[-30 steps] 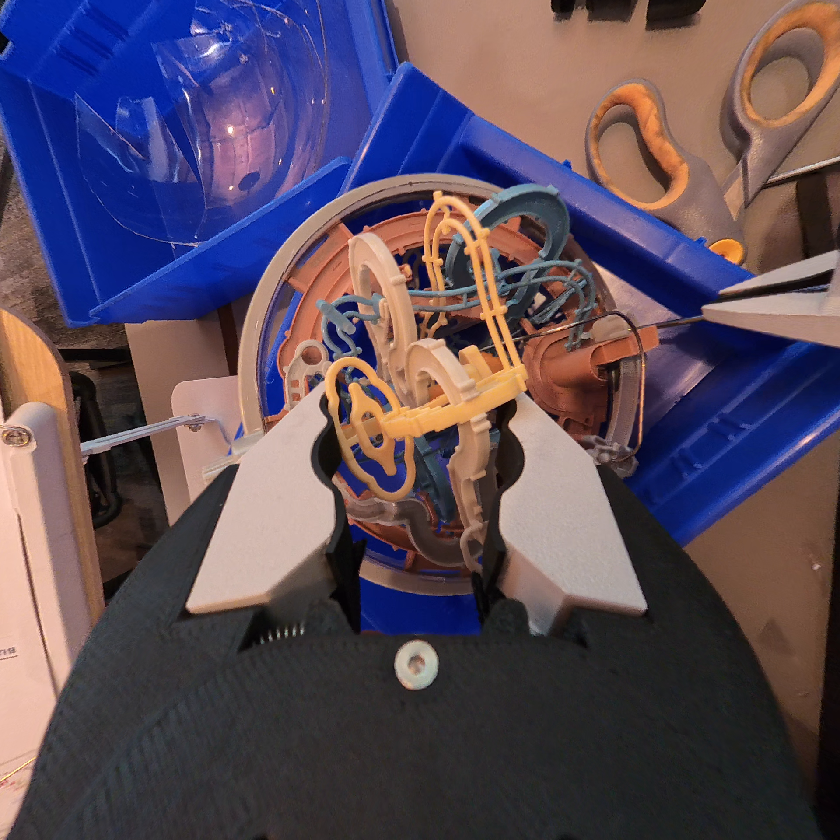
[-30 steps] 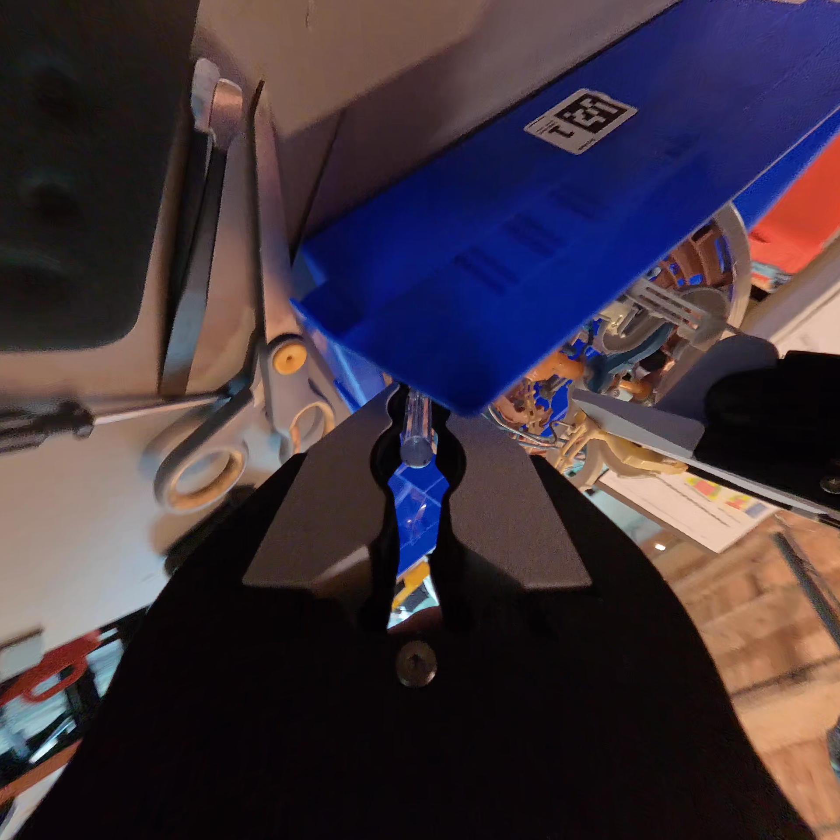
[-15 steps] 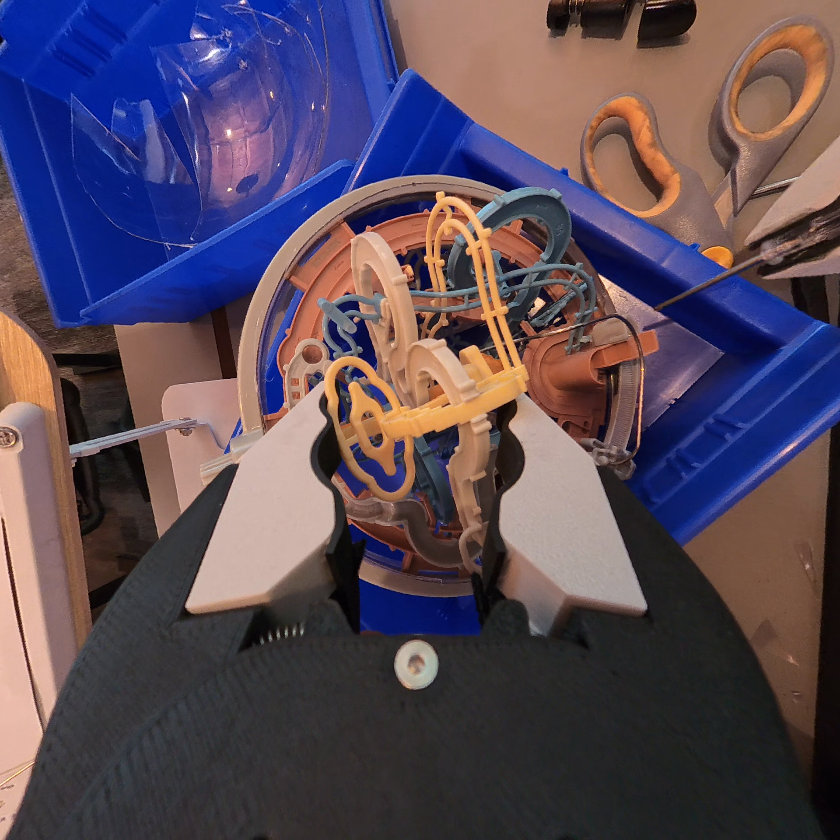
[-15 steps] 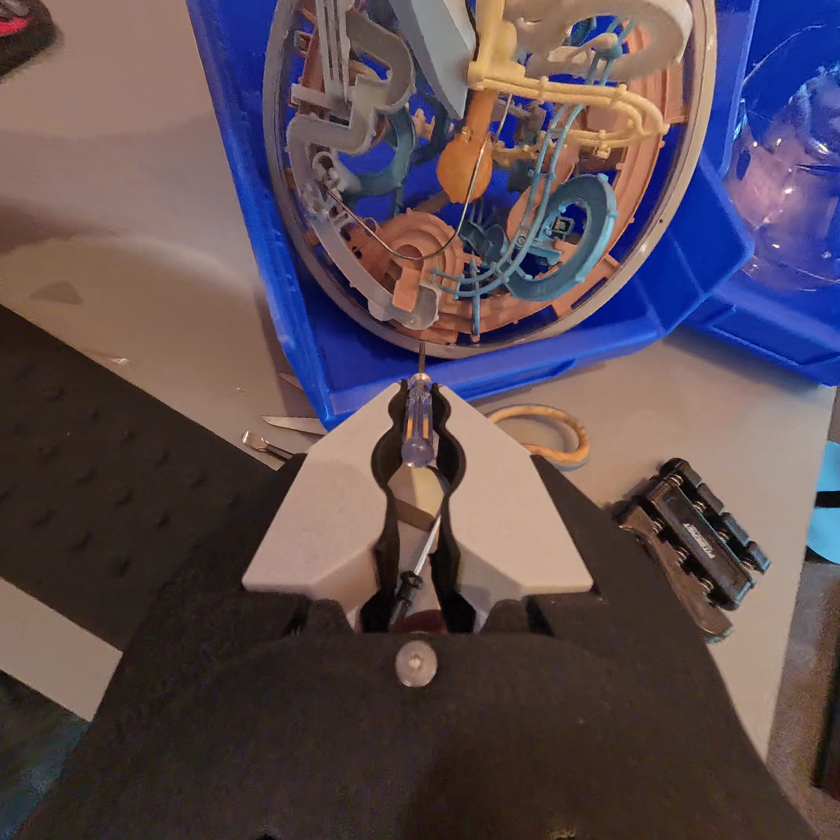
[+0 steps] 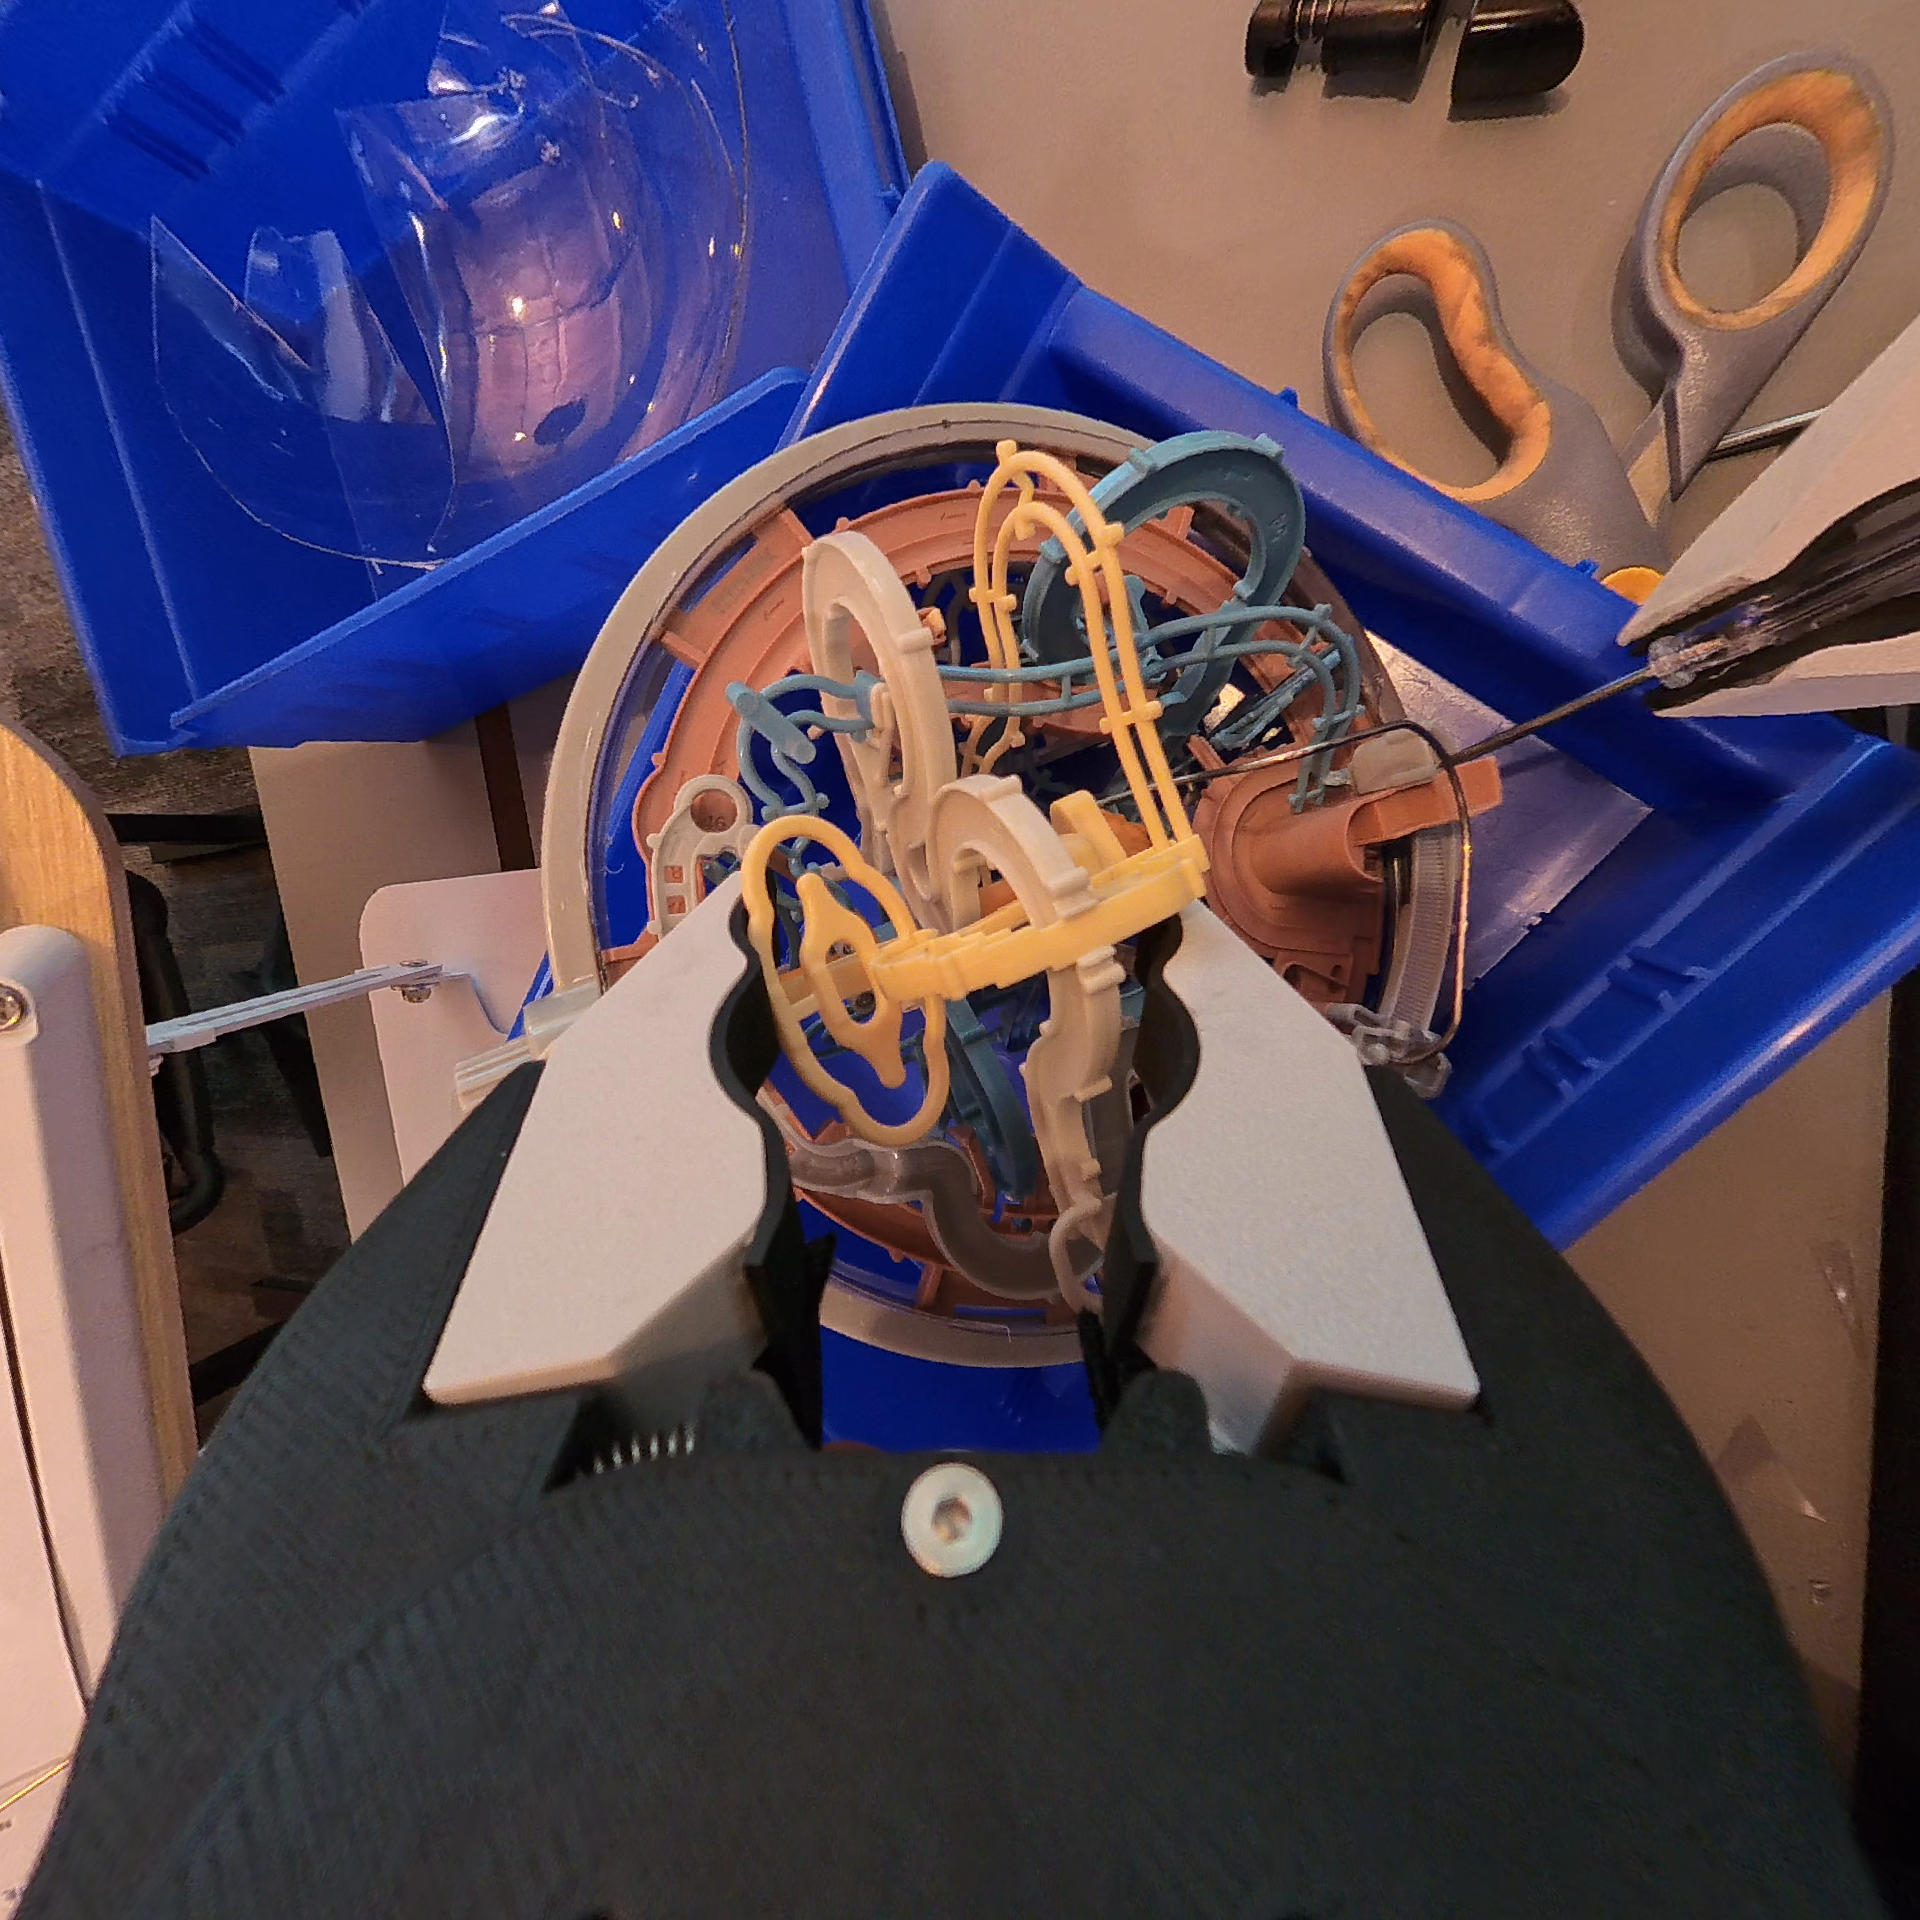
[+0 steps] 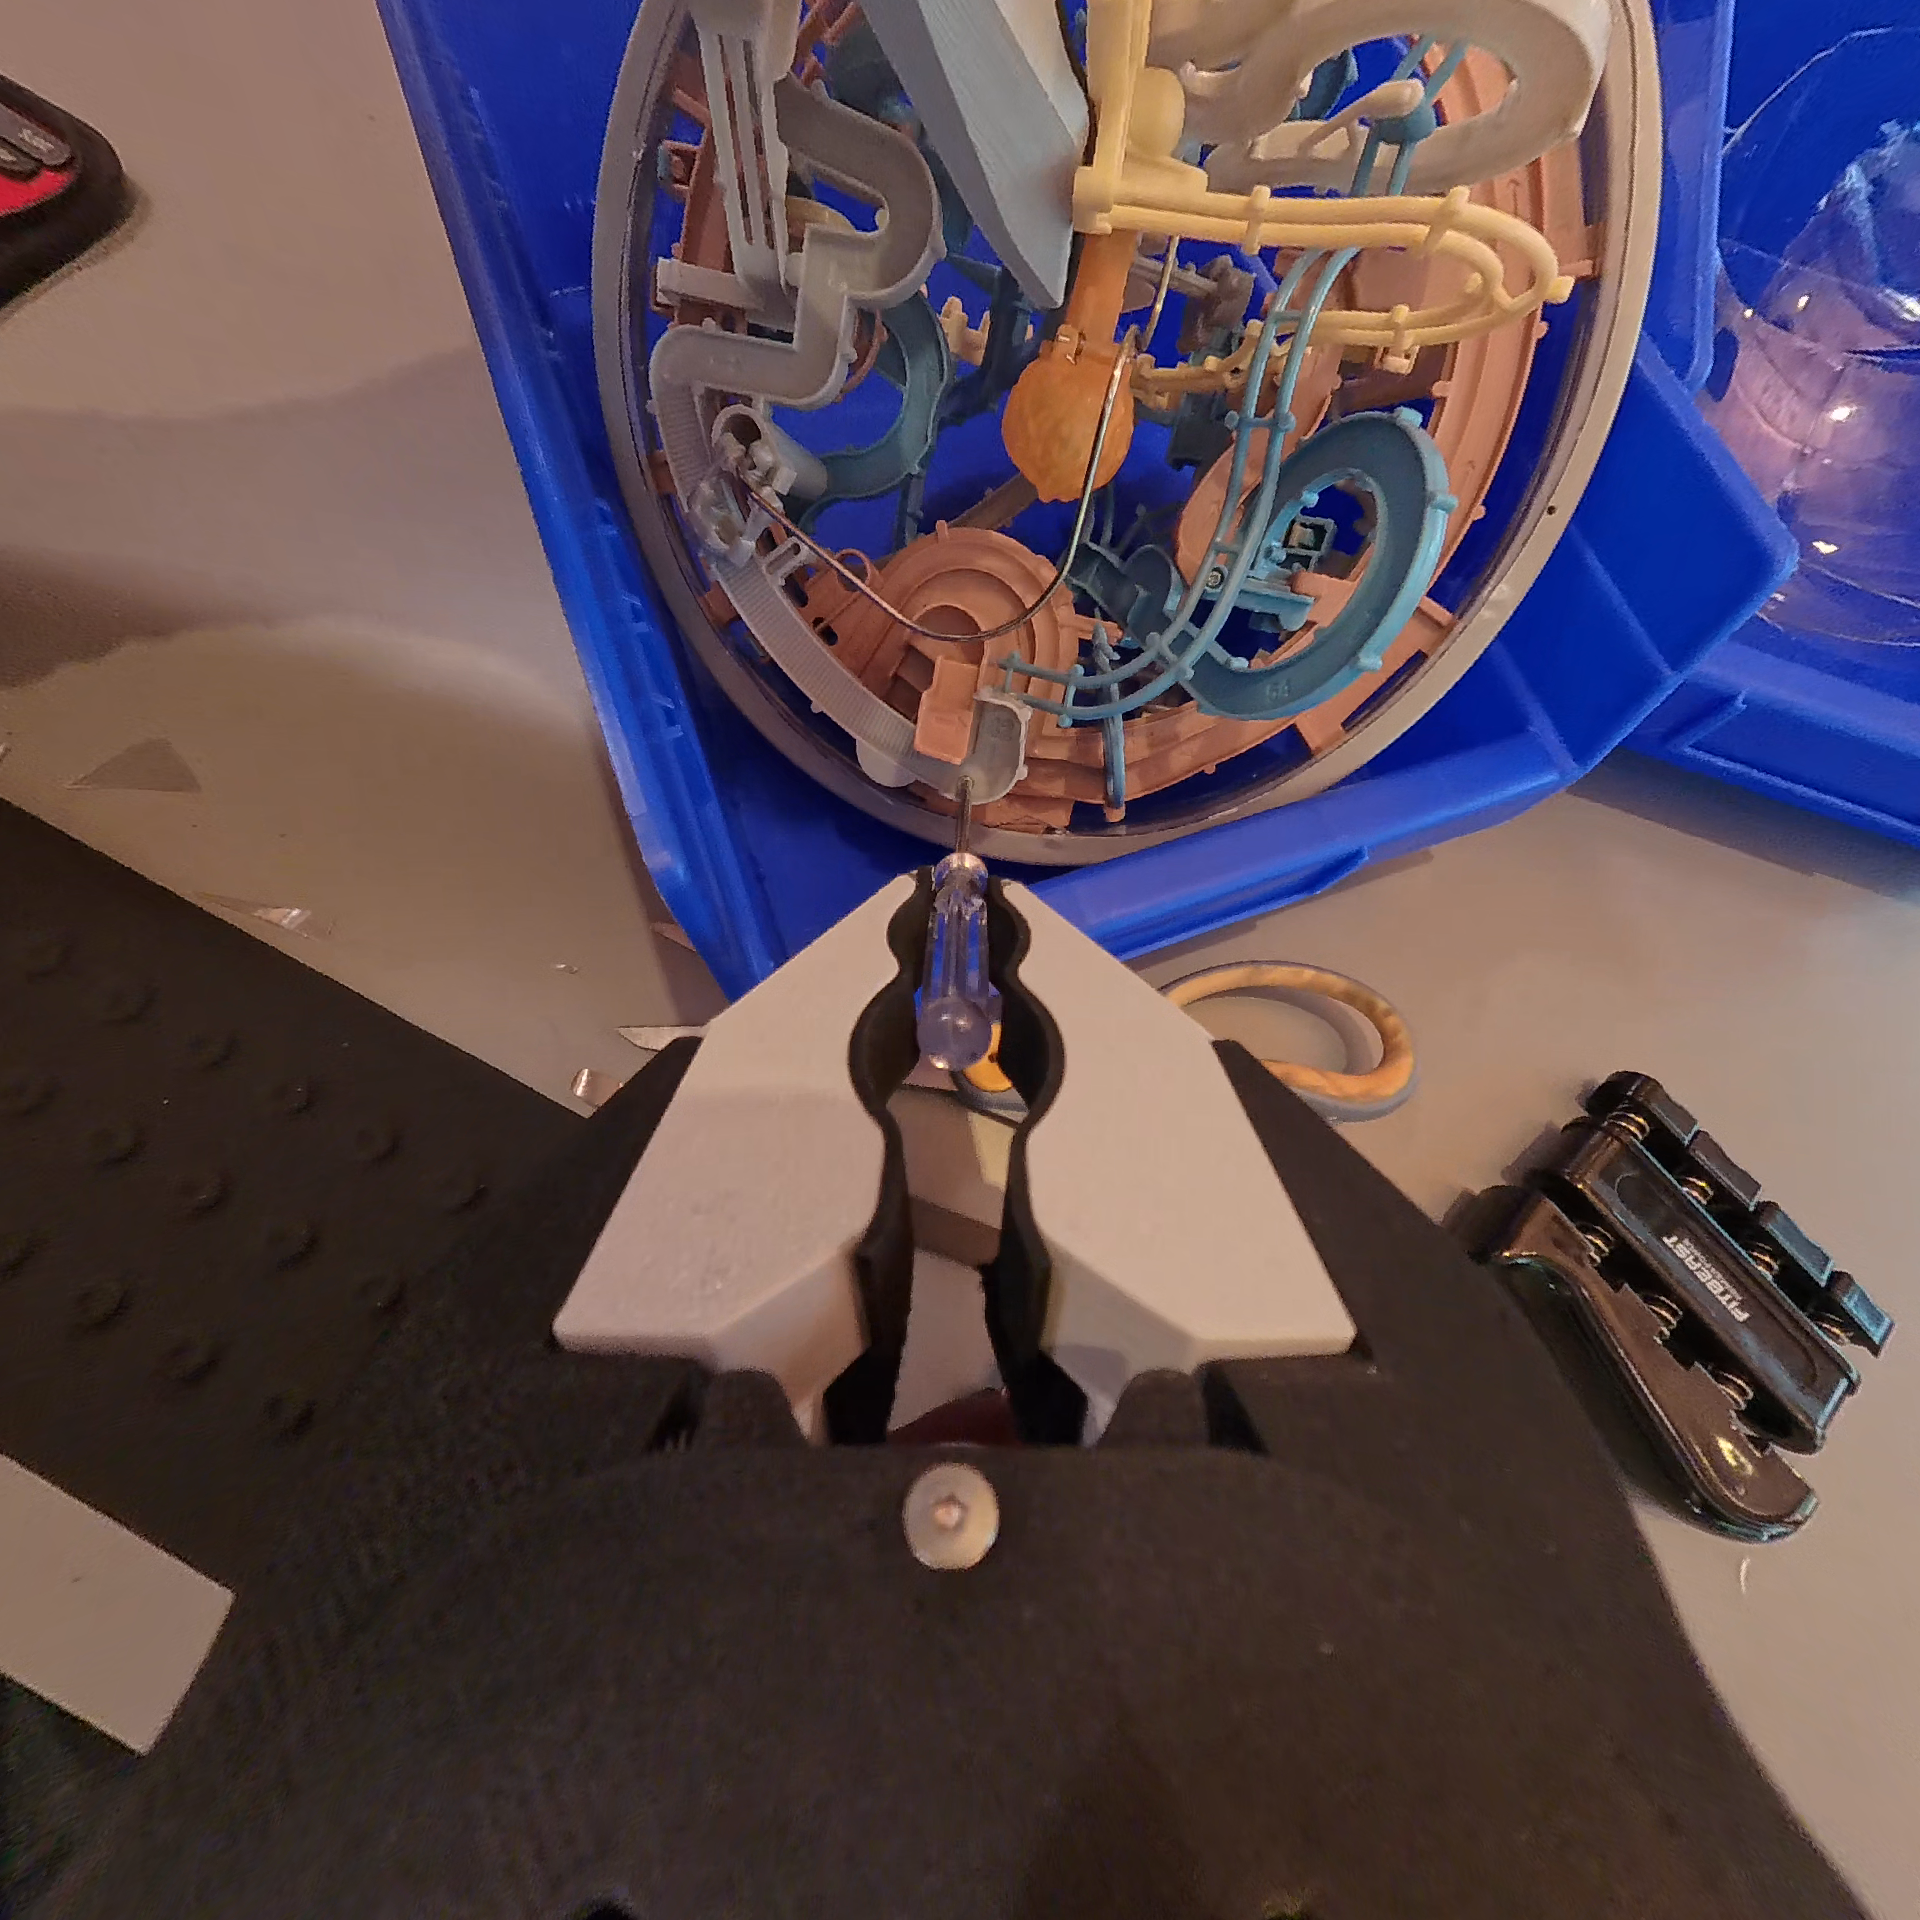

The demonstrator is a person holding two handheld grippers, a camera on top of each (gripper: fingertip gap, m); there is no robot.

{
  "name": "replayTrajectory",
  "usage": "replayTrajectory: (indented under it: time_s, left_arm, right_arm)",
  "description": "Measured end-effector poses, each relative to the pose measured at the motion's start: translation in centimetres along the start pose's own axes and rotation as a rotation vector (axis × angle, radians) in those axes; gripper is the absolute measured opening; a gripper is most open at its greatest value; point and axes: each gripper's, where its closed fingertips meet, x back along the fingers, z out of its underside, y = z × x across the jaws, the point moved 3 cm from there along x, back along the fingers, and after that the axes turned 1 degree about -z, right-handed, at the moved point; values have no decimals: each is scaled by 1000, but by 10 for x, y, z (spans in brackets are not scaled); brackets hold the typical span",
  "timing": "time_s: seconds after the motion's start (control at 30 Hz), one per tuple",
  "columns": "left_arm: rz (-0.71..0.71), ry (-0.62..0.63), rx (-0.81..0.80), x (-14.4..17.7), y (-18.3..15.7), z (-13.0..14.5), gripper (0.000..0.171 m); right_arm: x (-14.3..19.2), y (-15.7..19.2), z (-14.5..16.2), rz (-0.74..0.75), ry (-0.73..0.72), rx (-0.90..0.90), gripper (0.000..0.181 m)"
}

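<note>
A ball maze's inner frame (image 5: 1039, 790), made of cream, yellow, blue and brown plastic tracks in a grey ring, leans in a blue bin (image 5: 1621, 997). My left gripper (image 5: 951, 935) is shut on the cream and yellow tracks at the frame's front. My right gripper (image 6: 961, 894) is shut on a small clear-handled screwdriver (image 6: 956, 977). The screwdriver's thin tip touches a grey clip (image 6: 982, 764) at the lower rim of the frame (image 6: 1143, 416). The right gripper also shows in the left wrist view (image 5: 1766, 644), at the upper right, with the shaft reaching the frame.
A second blue bin (image 5: 312, 644) holds a clear dome half (image 5: 468, 260). Grey and orange scissors (image 5: 1455, 343) lie on the grey table behind the bin. A black hand-grip tool (image 6: 1683, 1299) lies at the right. A black dotted mat (image 6: 208, 1143) is at the left.
My right gripper swung round from under the bin to face the frame, then moved in until the screwdriver tip reached the grey clip. My left gripper kept its hold and stayed put.
</note>
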Motion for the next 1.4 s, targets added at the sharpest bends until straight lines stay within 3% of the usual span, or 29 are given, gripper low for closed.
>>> replayTrajectory:
  time_s: [0.3,0.4,0.63,0.83,0.93,1.03,1.13,1.2,1.3,1.4]
  left_arm:
    - [0,1,1,-1,-1,-1,68]
    - [0,-2,-5,-1,-1,-1,68]
    - [-16,0,-14,-1,1,-1,68]
    - [-40,15,-19,-2,3,0,68]
    - [-29,12,-11,-2,3,0,67]
    - [-22,4,-1,-2,4,1,66]
    - [-14,-3,6,-2,5,1,66]
    - [-17,-1,3,-2,4,1,66]
    - [-25,6,0,-2,3,0,66]
    - [-27,9,0,-2,3,-1,67]
  right_arm:
    - [-1,1,-1,4,19,-36,7]
    - [0,4,1,18,33,71,7]
    - [-6,8,2,53,122,702,7]
    - [-11,16,-2,185,272,1591,5]
    - [-9,15,-2,184,309,1818,6]
    - [12,8,-21,169,325,1706,6]
    - [24,5,-25,93,314,1133,6]
    - [24,10,-23,47,222,822,6]
    - [17,8,-13,29,134,491,7]
    - [9,1,-1,36,81,277,7]
